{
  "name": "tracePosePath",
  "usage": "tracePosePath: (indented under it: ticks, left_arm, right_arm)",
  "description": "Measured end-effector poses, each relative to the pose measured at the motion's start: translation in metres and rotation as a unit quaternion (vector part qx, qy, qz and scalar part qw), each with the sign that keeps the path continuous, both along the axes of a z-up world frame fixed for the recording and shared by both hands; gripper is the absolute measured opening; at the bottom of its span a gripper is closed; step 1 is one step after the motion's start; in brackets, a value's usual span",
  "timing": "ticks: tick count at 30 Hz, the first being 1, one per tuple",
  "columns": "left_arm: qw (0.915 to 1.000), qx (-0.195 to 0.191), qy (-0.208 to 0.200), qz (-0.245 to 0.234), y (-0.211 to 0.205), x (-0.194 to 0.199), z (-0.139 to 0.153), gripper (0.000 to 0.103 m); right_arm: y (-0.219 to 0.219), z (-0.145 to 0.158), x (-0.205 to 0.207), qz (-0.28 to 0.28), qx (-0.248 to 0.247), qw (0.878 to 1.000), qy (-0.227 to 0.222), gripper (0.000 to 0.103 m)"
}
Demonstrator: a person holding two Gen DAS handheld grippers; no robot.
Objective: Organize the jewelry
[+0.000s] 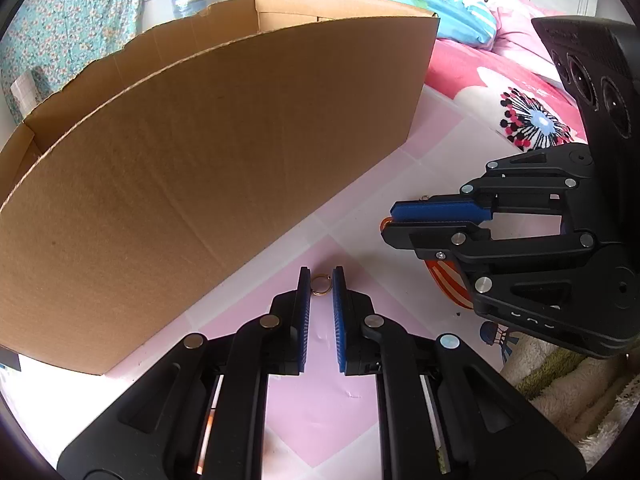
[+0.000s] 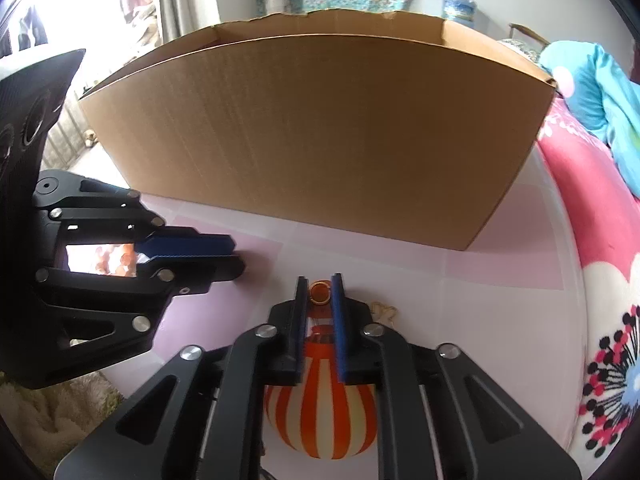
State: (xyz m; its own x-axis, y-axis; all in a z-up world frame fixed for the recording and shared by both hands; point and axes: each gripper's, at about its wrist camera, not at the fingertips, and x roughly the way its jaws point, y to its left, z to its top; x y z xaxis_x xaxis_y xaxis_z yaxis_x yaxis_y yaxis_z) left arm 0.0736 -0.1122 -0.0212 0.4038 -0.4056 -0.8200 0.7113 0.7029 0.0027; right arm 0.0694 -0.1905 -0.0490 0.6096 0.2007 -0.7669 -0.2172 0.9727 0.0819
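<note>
1. Left gripper (image 1: 321, 282): jaws narrow, pinching small gold ring (image 1: 320, 284) at the fingertips, just in front of cardboard box (image 1: 208, 168).
2. Right gripper (image 2: 320, 292): jaws narrow, clamped on orange ring (image 2: 319, 293) at the tips, also near box front.
3. Gold chain (image 2: 383, 312) lies just right of right fingers.

A pink-and-white checked surface (image 1: 320, 392), crowded at the back by a box.

Under my claws the surface is laid out in pale pink and white squares. A large open cardboard box (image 1: 208, 168) stands on it along the far side. Near my right claw a small gold chain piece (image 2: 383, 312) lies flat on a white square. An orange-and-white striped balloon print (image 2: 320, 412) shows on the covering below that claw. A fluffy cream fabric (image 1: 568, 392) lies at the near edge; a pink flowered bed cover (image 2: 600, 320) borders the side.
</note>
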Motion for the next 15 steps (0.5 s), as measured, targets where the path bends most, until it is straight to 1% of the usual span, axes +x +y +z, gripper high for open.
tracePosePath:
  ticks: [3, 8, 15]
  left_arm:
    - [1.0000, 0.001, -0.002, 0.000, 0.000, 0.000, 0.000, 0.010]
    - [1.0000, 0.000, -0.003, 0.001, 0.000, 0.000, 0.000, 0.010]
    - [1.0000, -0.001, -0.005, -0.001, 0.000, 0.000, 0.000, 0.010]
  right_arm:
    - [0.001, 0.001, -0.001, 0.002, -0.004, 1.000, -0.002, 0.011]
    - [-0.004, -0.001, -0.001, -0.007, 0.012, 1.000, 0.000, 0.011]
    - [-0.015, 0.001, -0.005, -0.016, 0.020, 1.000, -0.004, 0.011]
